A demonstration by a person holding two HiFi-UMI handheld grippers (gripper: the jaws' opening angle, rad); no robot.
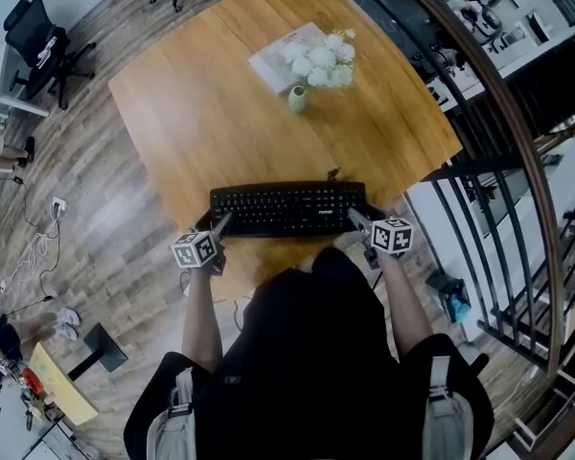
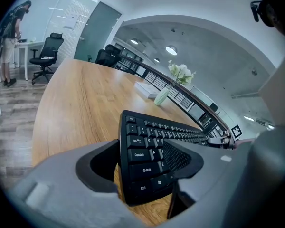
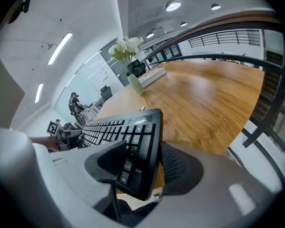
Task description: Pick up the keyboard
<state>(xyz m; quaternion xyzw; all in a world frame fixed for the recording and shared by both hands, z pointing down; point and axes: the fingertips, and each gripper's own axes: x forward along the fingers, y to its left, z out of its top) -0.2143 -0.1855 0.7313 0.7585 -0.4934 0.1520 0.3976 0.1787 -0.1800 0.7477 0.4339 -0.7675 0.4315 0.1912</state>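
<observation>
At near edge of table (image 1: 201,103), keyboard (image 1: 287,209) long axis runs L-R; left gripper (image 1: 219,224) clamped on its left end, right gripper (image 1: 356,218) on right end.

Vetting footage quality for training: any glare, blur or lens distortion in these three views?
Head view: heavy fisheye, the railing bows into an arc; light is even, and the keyboard is sharp. Left gripper view: dark round vignette, the ceiling lamp is blown out, near key legends are readable. Right gripper view: pale sheen on the wooden table, soft farther off.
</observation>
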